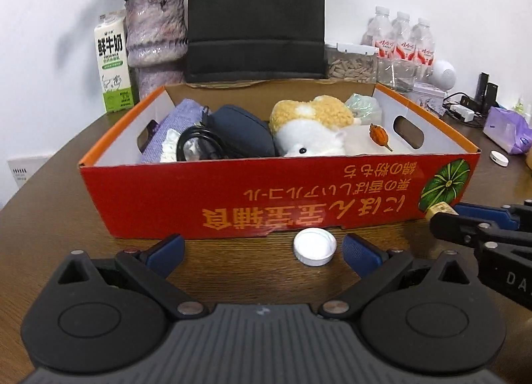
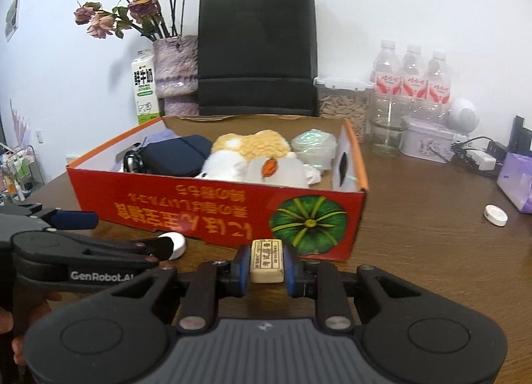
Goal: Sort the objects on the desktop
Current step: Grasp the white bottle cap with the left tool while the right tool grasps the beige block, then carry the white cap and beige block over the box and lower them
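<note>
Cream eraser-like block point(image 2: 266, 261) sits pinched between our right tool's point(image 2: 266, 266) blue pads, just short of the red box's point(image 2: 212, 214) near wall. Our left tool point(image 1: 262, 249) stands open and empty, white cap point(image 1: 314, 246) on the desk point(image 1: 50, 217) between its fingers, touching neither. Risks, as we judge them: the block clipping the box's front wall and twisting loose; the left fingers nudging the cap under the box's edge; the two tools colliding before the box.

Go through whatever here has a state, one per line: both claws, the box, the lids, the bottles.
Left claw: open, empty.
Right claw: shut on cream eraser.
Red box: open-topped, partly filled.
White lid: loose on table, before the box.
Water bottles: upright, capped.
Milk carton: upright.
</note>
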`<state>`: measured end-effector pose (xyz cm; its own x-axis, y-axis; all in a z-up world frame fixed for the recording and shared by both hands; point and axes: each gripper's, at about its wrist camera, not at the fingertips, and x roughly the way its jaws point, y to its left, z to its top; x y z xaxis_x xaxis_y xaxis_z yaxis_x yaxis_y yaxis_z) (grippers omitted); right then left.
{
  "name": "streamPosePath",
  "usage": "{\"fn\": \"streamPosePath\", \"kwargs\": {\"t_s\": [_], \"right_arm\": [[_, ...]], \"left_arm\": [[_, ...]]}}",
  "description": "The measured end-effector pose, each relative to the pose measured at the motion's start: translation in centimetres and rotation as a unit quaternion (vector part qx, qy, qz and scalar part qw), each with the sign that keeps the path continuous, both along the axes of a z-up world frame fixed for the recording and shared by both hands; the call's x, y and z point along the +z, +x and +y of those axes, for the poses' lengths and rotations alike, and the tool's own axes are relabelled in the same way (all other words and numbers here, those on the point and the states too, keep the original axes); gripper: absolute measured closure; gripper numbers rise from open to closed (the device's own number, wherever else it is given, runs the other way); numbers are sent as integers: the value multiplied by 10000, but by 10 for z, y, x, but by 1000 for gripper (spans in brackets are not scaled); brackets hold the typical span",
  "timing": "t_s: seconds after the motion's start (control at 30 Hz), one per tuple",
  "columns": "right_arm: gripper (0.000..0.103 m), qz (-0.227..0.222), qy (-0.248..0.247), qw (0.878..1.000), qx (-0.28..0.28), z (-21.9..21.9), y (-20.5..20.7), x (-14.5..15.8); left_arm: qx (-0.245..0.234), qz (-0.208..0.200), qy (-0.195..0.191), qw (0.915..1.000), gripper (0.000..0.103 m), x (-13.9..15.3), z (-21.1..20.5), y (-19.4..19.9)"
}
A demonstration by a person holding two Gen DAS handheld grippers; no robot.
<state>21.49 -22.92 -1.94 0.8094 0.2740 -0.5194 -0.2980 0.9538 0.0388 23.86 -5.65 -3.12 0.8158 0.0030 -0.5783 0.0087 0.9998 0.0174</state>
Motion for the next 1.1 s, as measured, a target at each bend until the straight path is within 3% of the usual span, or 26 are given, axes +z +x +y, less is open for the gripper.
{"fn": "streamPosePath", "kwargs": {"t_s": [0.3,0.4,0.47,0.63,1.1], "right_arm": [[83,-23,3,9999,-153,-6,0,0],[83,-2,7,9999,-168,-6,1,-1],[83,-1,11,9998,-176,-6,0,-1],[83,-13,-29,9999,-159,-5,-1,-2],[83,-204,-31,9998,-31,1,-13,2]], "left_arm": [[172,248,-24,9995,0,-5,-10,10],[193,275,-38,9994,5,-5,-12,12],[135,291,-98,9994,20,-5,-13,12],[-19,205,-206,9996,73,-1,-11,6],[-85,8,-315,9995,74,6,-1,-13]]}}
